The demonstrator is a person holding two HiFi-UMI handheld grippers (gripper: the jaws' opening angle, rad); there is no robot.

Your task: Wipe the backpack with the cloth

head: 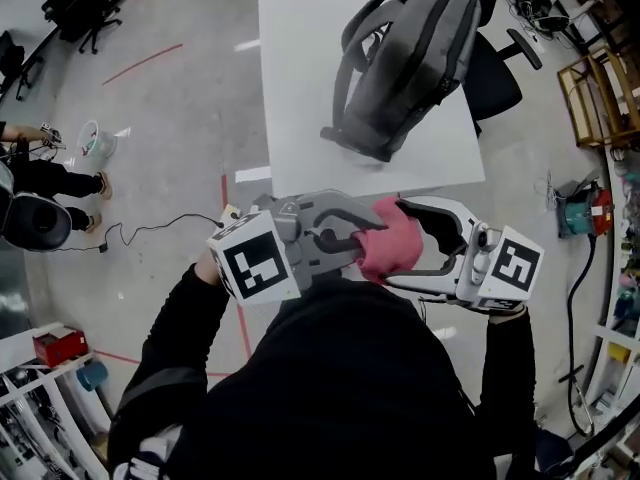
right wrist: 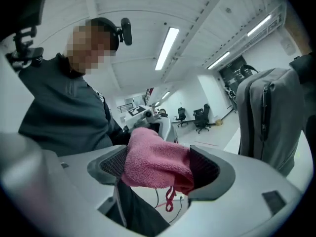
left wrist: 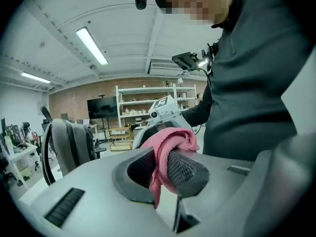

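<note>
**Pink cloth between both grippers, backpack apart on the tabletop**

The left gripper [head: 358,251] and the right gripper [head: 396,244] meet tip to tip in front of the person's chest, off the near edge of the white tabletop [head: 300,98]; each carries its marker cube, the left cube [head: 255,268] and the right cube [head: 515,265] facing up toward the head camera. A pink cloth [head: 405,230] is bunched where the two grippers meet.

In the left gripper view the left fingers [left wrist: 186,168] are drawn nearly together and clamped on a fold of the cloth; the rest of it puffs up above the pads and a narrow tail hangs below them. In the right gripper view the right fingers [right wrist: 112,163] stand wide apart; the bunch of cloth fills the gap between them, and a loose thread dangles under it.

The grey backpack [head: 415,63], with black straps and black zip lines, stands on the far right part of the tabletop, well apart from the cloth and from both grippers; a black office chair [head: 497,76] sits just behind it. The person's black sleeves reach forward to both grippers.
</note>
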